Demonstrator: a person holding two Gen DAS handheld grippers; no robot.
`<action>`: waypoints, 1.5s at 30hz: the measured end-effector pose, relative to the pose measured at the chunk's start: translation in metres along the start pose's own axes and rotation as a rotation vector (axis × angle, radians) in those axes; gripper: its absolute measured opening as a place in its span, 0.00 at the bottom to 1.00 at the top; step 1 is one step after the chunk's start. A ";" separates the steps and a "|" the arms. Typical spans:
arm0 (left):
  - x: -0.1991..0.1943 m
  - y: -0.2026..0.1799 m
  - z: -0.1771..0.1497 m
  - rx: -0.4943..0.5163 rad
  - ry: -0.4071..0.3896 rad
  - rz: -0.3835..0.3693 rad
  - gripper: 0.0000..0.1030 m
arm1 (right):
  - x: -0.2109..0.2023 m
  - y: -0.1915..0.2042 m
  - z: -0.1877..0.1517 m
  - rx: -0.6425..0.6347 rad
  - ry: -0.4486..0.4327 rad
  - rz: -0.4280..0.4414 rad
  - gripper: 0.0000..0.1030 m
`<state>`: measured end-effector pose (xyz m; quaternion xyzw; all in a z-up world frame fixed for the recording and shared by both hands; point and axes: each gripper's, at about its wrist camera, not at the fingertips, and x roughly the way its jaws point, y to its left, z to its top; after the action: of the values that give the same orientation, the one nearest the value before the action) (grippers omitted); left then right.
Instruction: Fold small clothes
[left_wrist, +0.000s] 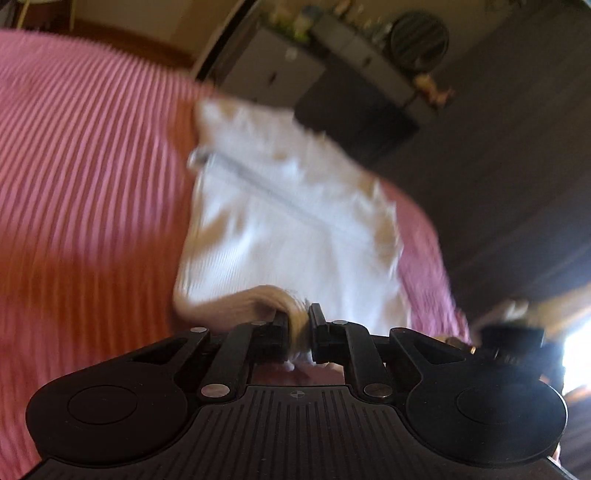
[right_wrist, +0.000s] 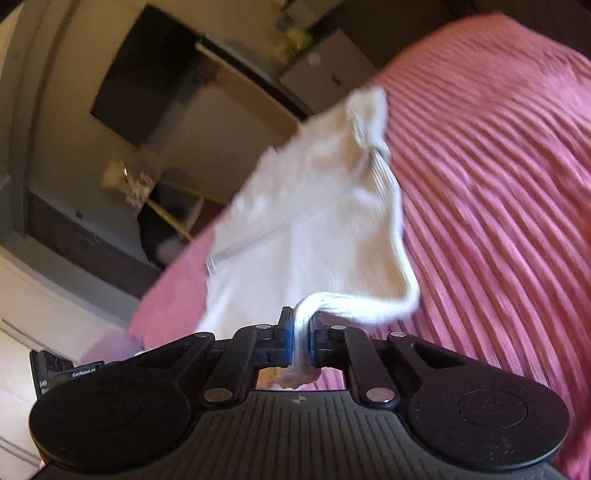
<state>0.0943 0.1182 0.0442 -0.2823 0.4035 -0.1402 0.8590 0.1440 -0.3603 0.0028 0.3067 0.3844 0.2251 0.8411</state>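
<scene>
A small white ribbed garment (left_wrist: 280, 221) with a grey zip line hangs stretched above a pink ribbed bedspread (left_wrist: 81, 192). My left gripper (left_wrist: 299, 325) is shut on a bunched edge of the garment. In the right wrist view the same white garment (right_wrist: 317, 206) spreads out ahead over the bedspread (right_wrist: 498, 192). My right gripper (right_wrist: 301, 336) is shut on another bunched edge of it. Both views are blurred by motion. The right gripper's body (left_wrist: 517, 332) shows at the right edge of the left wrist view.
Beyond the bed there is a grey cabinet (left_wrist: 280, 70) with small items on top, and a dark panel (left_wrist: 354, 125). In the right wrist view a dark screen (right_wrist: 144, 74) hangs on the wall, and the bed's edge (right_wrist: 177, 280) drops off at left.
</scene>
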 end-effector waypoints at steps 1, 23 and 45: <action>0.002 -0.002 0.009 0.006 -0.020 0.009 0.13 | 0.002 0.002 0.007 -0.003 -0.020 -0.013 0.08; 0.091 0.042 0.036 0.273 -0.120 0.188 0.55 | 0.107 -0.001 0.050 -0.383 -0.113 -0.363 0.48; 0.138 0.030 0.071 0.339 -0.081 0.285 0.16 | 0.151 0.008 0.061 -0.532 -0.031 -0.439 0.08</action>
<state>0.2367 0.1043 -0.0220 -0.0792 0.3751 -0.0716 0.9208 0.2818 -0.2830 -0.0370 -0.0100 0.3562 0.1265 0.9258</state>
